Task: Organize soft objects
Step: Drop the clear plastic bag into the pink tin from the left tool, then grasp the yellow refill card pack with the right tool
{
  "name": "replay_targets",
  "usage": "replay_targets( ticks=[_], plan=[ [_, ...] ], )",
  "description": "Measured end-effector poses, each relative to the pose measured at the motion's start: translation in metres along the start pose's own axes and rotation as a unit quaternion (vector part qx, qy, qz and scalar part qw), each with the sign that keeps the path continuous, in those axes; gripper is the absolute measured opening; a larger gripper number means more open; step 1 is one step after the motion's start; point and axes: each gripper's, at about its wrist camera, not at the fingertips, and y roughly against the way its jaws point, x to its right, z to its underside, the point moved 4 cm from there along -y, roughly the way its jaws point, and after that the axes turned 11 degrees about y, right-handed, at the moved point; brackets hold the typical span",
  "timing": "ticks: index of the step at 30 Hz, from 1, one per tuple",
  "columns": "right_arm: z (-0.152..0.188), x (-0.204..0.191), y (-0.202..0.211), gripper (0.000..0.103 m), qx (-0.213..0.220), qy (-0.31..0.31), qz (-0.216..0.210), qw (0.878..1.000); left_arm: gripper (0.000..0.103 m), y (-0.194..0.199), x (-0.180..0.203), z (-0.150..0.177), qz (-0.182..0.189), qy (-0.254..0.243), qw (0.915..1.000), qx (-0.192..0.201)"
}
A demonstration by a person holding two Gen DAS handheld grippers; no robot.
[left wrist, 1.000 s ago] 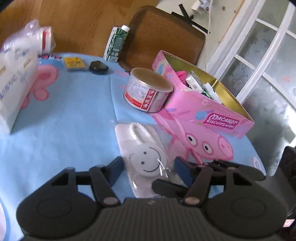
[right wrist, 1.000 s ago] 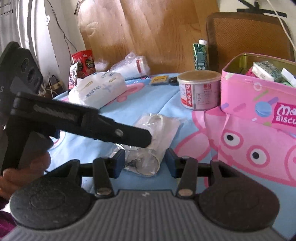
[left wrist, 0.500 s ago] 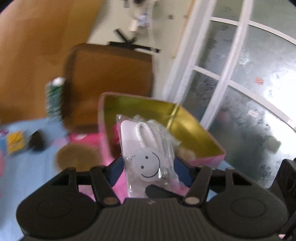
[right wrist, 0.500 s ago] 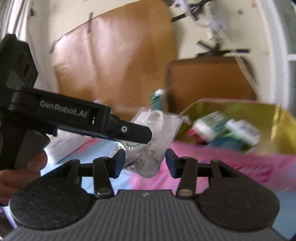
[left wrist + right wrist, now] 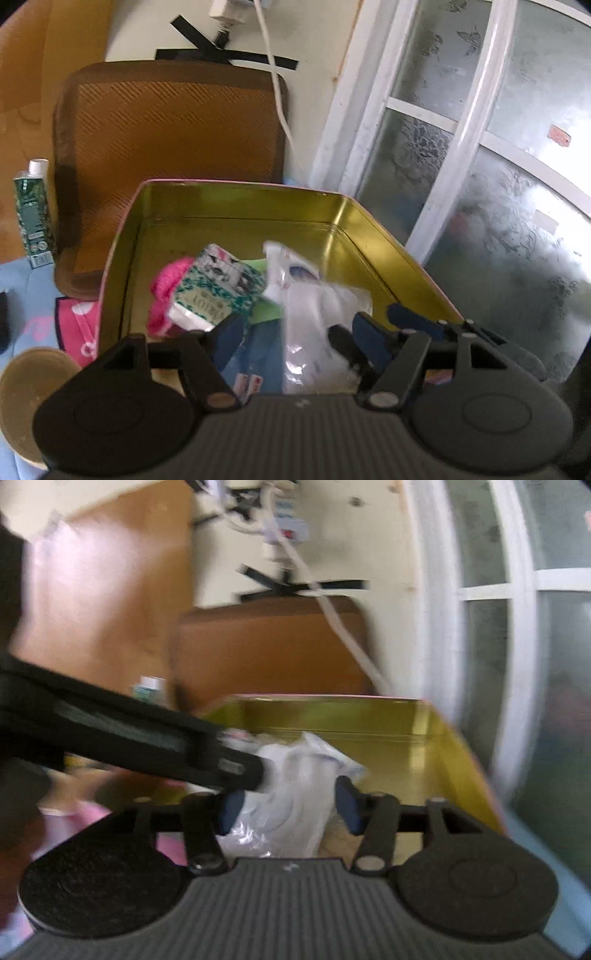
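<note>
Left wrist view, left to right, all places given from the gold-lined tin (image 5: 236,218): green drink carton (image 5: 32,218) upright, well left of the tin on the blue cloth; round can (image 5: 29,373) with tan lid just left of the tin's near corner; brown woven chair back (image 5: 170,140) directly behind the tin's far wall; inside the tin, pink knitted item (image 5: 166,291) at the left, patterned green-and-white packet (image 5: 218,288) leaning on it, clear plastic bag with a white soft toy (image 5: 317,325) at centre-right, lying over the other contents; frosted window (image 5: 480,147) behind and right of the tin

Left gripper (image 5: 295,336) above the tin's near edge, jaws opening, blue pads standing clear on either side of the bag, no pressure on it visible; tip of the right gripper (image 5: 417,321) crossing in from the right, over the tin's near right corner

Right wrist view, blurred, left to right from the same tin (image 5: 436,746): black body of the left gripper (image 5: 258,771) slanting in from the left, its tip over the tin's left half, against the bag; clear bag (image 5: 291,797) inside the tin, near its front; right gripper (image 5: 288,808) at the tin's near edge, jaws opening, pads apart with the bag between them, contact not resolvable through the blur; window (image 5: 517,627) to the right of the tin
</note>
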Motion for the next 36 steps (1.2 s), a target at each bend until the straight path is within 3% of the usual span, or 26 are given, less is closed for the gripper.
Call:
replay_targets(
  ticks=[2,8,15,19,26,29,33,36],
  plan=[
    [0.006,0.007,-0.004,0.059,-0.004,-0.005,0.019,1.0,0.067,0.007,-0.003,0.004,-0.003,-0.007,1.0,0.004],
    [0.008,0.012,0.024,0.059,0.02,-0.053,0.021,0.998,0.067,0.044,-0.01,0.021,-0.004,-0.021,0.9995,0.025],
    [-0.013,-0.022,0.047,0.059,0.061,-0.054,-0.02,0.997,0.067,0.117,-0.058,0.055,-0.014,-0.011,0.9978,0.064],
    [-0.024,-0.065,0.05,0.059,0.056,-0.024,-0.082,0.995,0.067,0.151,-0.119,0.076,-0.081,0.021,0.9937,0.074],
    [-0.05,-0.157,0.029,0.058,0.036,0.034,-0.189,0.981,0.067,0.186,-0.211,0.112,-0.2,0.051,0.9754,0.077],
    [-0.066,-0.199,0.009,0.055,0.028,0.066,-0.225,0.972,0.067,0.197,-0.232,0.116,-0.193,0.096,0.9724,0.09],
    [-0.089,-0.251,-0.048,0.055,-0.028,0.063,-0.266,0.962,0.067,0.209,-0.246,0.114,-0.167,0.136,0.9685,0.126],
    [-0.098,-0.286,-0.097,0.055,-0.068,0.063,-0.274,0.957,0.067,0.217,-0.253,0.116,-0.145,0.159,0.9661,0.143]
  ],
)
